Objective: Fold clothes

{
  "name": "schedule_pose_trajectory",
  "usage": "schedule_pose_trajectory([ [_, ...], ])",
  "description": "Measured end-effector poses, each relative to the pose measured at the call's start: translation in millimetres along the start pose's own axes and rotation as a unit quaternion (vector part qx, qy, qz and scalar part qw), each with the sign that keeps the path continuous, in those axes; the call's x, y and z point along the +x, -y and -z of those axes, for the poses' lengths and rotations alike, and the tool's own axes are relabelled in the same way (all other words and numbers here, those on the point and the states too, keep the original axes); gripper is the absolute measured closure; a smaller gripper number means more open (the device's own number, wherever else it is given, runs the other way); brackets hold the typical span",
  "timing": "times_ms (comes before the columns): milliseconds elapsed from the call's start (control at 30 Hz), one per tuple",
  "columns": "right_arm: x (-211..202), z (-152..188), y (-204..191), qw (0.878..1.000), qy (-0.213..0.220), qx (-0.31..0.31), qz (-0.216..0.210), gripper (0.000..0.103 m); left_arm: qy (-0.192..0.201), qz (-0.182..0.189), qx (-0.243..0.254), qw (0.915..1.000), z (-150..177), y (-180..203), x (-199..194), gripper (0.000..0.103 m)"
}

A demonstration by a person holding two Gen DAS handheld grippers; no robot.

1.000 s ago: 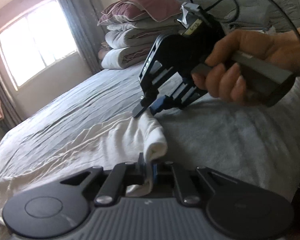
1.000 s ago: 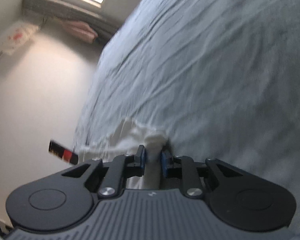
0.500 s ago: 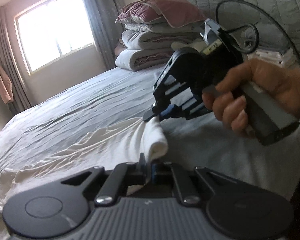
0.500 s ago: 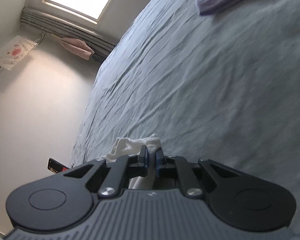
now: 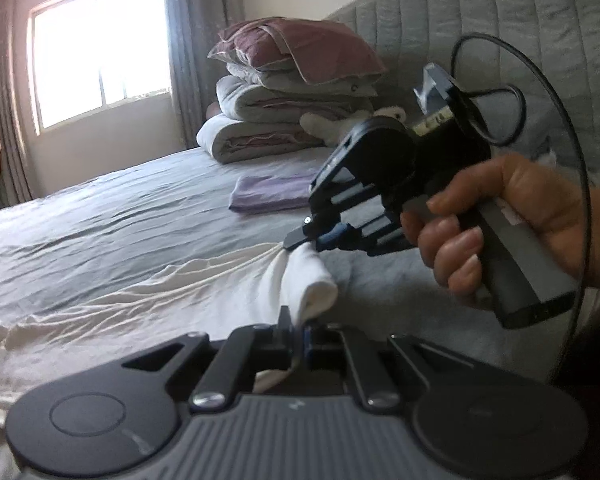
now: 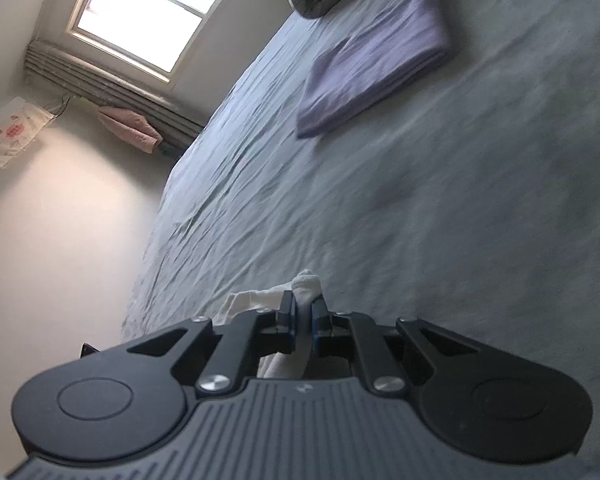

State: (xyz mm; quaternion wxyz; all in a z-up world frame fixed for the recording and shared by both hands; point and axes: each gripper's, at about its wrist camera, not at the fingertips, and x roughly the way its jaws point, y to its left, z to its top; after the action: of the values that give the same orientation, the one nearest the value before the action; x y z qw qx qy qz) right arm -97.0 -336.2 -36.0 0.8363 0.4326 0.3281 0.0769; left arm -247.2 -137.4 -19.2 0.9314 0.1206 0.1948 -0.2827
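Observation:
A white garment lies stretched and wrinkled across the grey bed. Its near edge is pinched by both grippers. My left gripper is shut on one end of that edge at the bottom of the left wrist view. A person's hand holds the right gripper further along the same edge, shut on the cloth, with a rolled fold of fabric hanging between the two. In the right wrist view my right gripper clamps a bunch of the white garment above the bed.
A folded lilac garment lies on the bed near the headboard. Stacked quilts and a pillow stand behind it. A window with curtains is at the far left; a black cable loops from the right gripper.
Both grippers have moved along the bed toward the headboard, pulling the white garment's edge with them and lifting slightly. The folded lilac garment has come into view in both cameras.

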Motion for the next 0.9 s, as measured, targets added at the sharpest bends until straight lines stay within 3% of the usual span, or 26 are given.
schedule_pose_trajectory([
  [167,3.4,-3.1,-16.6,1.000,0.001,-0.019,0.009,0.094,0.010,-0.008,-0.063,0.9979,-1.7,-9.3,-0.2,0.099],
  [300,12.4,-10.0,-38.1,0.999,-0.002,-0.038,0.005,0.094,0.023,-0.021,-0.125,0.9916,-6.6,-27.0,-0.8,0.099],
  [567,46.9,-8.7,-94.8,0.996,-0.022,-0.084,-0.012,0.094,0.037,-0.050,-0.266,0.9620,-5.3,-84.6,-9.3,0.099],
  [900,84.3,17.1,-142.0,0.989,-0.059,-0.133,-0.015,0.094,0.041,-0.093,-0.352,0.9303,21.4,-156.2,-25.8,0.099],
])
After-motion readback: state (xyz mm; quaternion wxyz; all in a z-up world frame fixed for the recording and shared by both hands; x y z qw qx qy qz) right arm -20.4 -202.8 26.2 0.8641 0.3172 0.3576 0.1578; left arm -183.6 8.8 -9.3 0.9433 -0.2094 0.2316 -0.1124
